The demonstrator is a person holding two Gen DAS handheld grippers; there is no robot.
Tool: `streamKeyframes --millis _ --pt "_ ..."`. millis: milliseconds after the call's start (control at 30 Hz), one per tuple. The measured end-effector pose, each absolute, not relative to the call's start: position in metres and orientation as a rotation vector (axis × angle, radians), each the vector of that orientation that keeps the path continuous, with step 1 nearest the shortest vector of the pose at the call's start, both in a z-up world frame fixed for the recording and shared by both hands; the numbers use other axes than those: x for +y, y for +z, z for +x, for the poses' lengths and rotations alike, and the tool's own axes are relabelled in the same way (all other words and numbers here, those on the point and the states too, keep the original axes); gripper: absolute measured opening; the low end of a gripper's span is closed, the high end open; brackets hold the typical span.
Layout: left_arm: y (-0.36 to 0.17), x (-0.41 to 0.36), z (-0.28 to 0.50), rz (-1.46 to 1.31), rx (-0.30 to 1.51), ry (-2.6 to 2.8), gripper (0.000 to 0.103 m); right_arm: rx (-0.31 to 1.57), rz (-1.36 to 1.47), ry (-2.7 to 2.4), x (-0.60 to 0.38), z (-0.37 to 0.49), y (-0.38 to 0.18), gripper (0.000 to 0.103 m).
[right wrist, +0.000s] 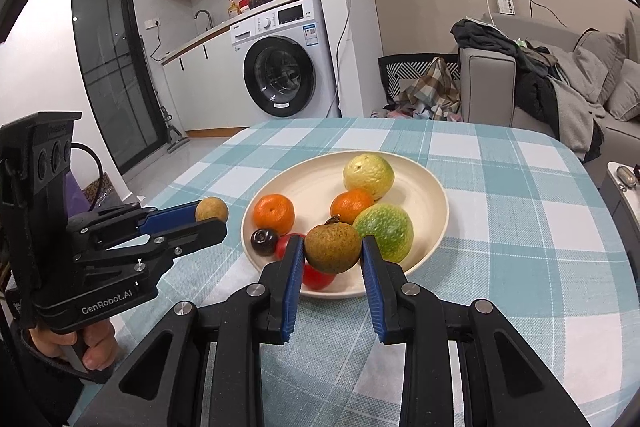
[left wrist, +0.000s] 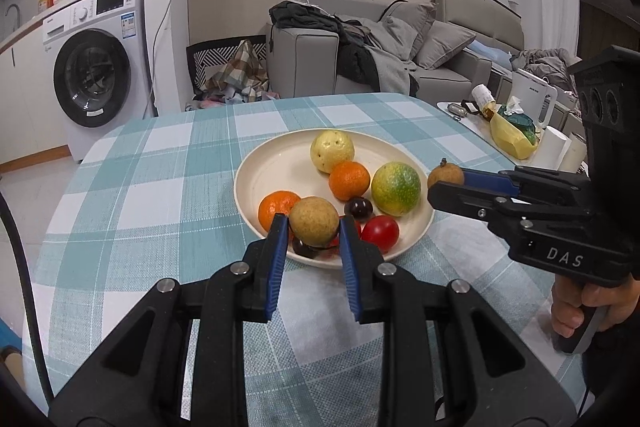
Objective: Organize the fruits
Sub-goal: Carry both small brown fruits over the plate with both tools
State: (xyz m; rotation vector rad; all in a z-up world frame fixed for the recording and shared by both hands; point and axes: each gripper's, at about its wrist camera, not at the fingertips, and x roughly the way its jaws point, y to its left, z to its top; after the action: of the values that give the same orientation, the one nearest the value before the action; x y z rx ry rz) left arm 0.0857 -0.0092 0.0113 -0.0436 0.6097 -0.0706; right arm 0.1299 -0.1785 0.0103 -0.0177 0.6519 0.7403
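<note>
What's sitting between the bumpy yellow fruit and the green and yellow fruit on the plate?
A small orange tangerine lies between the bumpy yellow fruit and the green and yellow fruit on the cream plate, touching both. The left wrist view shows it.

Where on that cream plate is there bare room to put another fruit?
The free patch on the round cream plate is its far left part, bordered by the pale yellow fruit and the two orange tangerines. The near side is crowded with small red and dark fruits.
</note>
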Motion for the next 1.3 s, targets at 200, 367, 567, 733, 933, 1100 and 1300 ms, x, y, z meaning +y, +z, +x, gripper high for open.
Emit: streamKeyframes --millis 200,367,567,733,933,1100,1300 --pt "0.016 -0.009 0.093 -0.058 0.609 -0.077 0.023 0.649 -0.031 0.736 -0.175 0.134 0.013 0.03" --pt "0.018 -0.008 0.1 -0.061 0.609 -0.076 0.023 0.642 -0.034 0.729 -0.175 0.138 0.018 0.03" --pt "0.021 -0.011 0.113 -0.054 0.611 -0.077 0.023 0.634 -0.027 0.719 -0.177 0.151 0.026 0.03" --pt "0.018 -0.013 0.125 -0.056 0.622 -0.077 0.023 0.636 -0.02 0.709 -0.177 0.163 0.027 0.03" --pt "0.012 -0.017 0.139 -0.061 0.637 -0.079 0.023 0.646 -0.001 0.698 -0.179 0.176 0.023 0.03" --pt "0.003 -0.02 0.149 -0.059 0.649 -0.077 0.023 0.669 0.019 0.685 -0.181 0.183 0.014 0.03" --pt "-0.009 -0.019 0.156 -0.065 0.669 -0.073 0.023 0.69 0.031 0.668 -0.18 0.188 0.006 0.03"
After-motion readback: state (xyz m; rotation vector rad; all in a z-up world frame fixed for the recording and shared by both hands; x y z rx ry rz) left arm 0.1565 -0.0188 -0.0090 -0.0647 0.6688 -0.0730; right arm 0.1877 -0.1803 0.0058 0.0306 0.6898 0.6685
